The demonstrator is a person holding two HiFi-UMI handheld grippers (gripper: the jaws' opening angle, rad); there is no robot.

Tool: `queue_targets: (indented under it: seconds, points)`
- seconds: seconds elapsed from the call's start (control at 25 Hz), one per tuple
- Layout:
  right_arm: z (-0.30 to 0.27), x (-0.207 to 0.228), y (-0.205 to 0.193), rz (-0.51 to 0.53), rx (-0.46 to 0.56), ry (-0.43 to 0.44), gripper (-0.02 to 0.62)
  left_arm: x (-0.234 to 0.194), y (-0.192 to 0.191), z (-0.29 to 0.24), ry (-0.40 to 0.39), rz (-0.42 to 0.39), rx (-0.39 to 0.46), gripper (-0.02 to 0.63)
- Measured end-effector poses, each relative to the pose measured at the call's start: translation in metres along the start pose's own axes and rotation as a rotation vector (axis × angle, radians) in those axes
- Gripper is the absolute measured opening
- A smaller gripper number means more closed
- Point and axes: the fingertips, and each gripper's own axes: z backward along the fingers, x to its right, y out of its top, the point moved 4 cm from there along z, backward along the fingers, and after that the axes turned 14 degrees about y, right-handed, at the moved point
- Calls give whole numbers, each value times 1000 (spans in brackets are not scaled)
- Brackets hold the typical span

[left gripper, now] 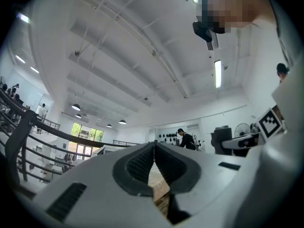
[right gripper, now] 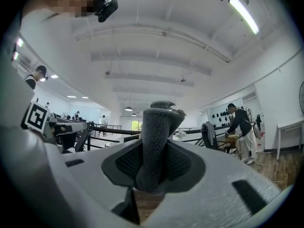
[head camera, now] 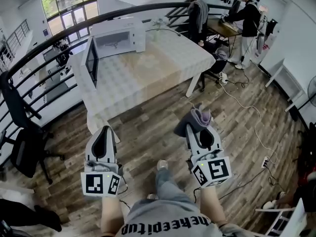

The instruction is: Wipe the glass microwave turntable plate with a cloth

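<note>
I stand on the wooden floor a few steps short of the table. My right gripper [head camera: 196, 124] is shut on a grey cloth [head camera: 198, 116], which sticks up between the jaws as a folded wad of grey cloth [right gripper: 156, 137] in the right gripper view. My left gripper [head camera: 102, 131] is shut with nothing in it; its ribbed pads [left gripper: 142, 164] meet at the tips. A white microwave [head camera: 119, 36] stands at the far left of the table, its door [head camera: 92, 61] swung open toward me. The glass turntable plate is not visible from here.
The table [head camera: 148, 73] has a pale checked cloth on it and a small item at its far edge. A black railing [head camera: 54, 38] runs behind it. A black office chair [head camera: 22, 137] stands at left. Cables [head camera: 247, 112] trail over the floor at right. A person [head camera: 247, 23] stands at a far desk.
</note>
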Motion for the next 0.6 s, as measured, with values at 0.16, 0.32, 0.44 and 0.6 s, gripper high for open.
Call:
queue_targets:
  seconds: [0.16, 0.32, 0.44, 0.6]
  points:
    - [-40, 33, 0, -10, 17, 29, 112, 6, -3, -43, 10, -18, 11, 12]
    - [-78, 69, 6, 6, 29, 56, 113, 17, -1, -93, 16, -28, 33, 12]
    - [-107, 98, 10, 17, 30, 71, 112, 27, -2, -132, 16, -36, 51, 12]
    - [-140, 138, 13, 30, 47, 97, 111, 44, -10, -183, 19, -38, 59, 12]
